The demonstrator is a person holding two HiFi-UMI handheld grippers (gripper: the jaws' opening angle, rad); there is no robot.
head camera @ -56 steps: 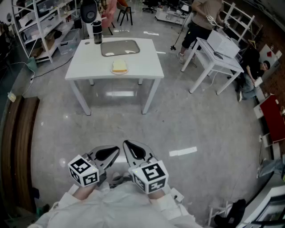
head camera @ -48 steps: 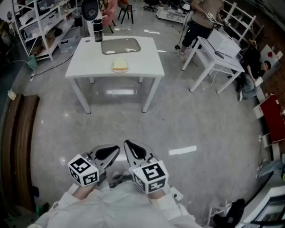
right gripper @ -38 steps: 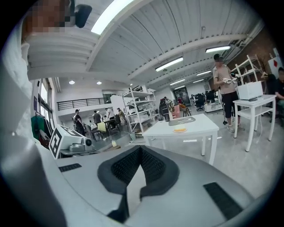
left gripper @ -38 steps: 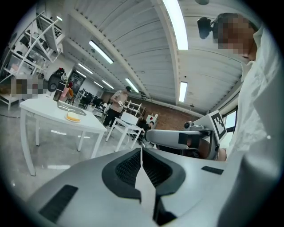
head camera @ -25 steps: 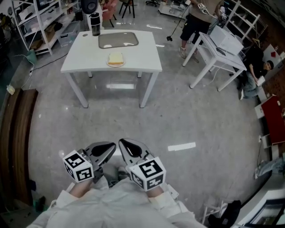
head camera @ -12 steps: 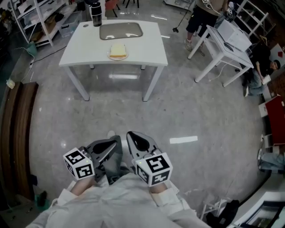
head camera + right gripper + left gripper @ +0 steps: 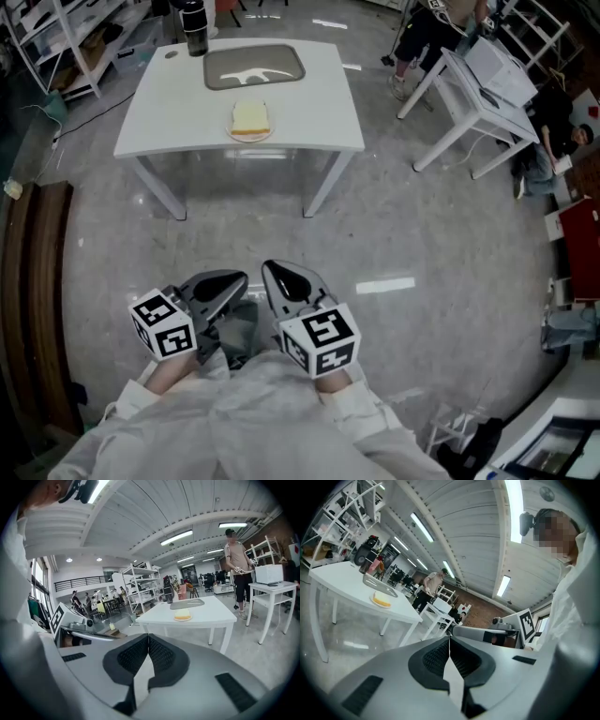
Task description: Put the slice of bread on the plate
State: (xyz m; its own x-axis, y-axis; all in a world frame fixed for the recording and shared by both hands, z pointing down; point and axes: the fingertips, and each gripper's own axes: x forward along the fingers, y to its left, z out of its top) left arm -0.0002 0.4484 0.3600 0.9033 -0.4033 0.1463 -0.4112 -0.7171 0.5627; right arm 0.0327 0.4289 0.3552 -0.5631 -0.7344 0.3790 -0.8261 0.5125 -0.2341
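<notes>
A yellowish slice of bread [image 7: 250, 117] lies on a small white plate [image 7: 250, 134] near the front edge of a white table [image 7: 309, 103] at the top of the head view. The bread [image 7: 382, 599] also shows far off in the left gripper view, and the bread [image 7: 182, 615] in the right gripper view. My left gripper [image 7: 225, 286] and right gripper [image 7: 286, 281] are held side by side close to my body, over the floor and well short of the table. Both are shut with nothing between their jaws.
A grey tray [image 7: 254, 66] and a black tumbler [image 7: 194, 15] stand at the table's far side. A second white table [image 7: 473, 89] is to the right, with a person [image 7: 429, 19] standing by it. Shelving [image 7: 52, 37] lines the left, and a dark wooden ledge [image 7: 23, 291] runs along the left floor.
The table with the bread has grown larger and come closer in the head view. Both grippers stay shut and close to my body, a little higher in the picture.
</notes>
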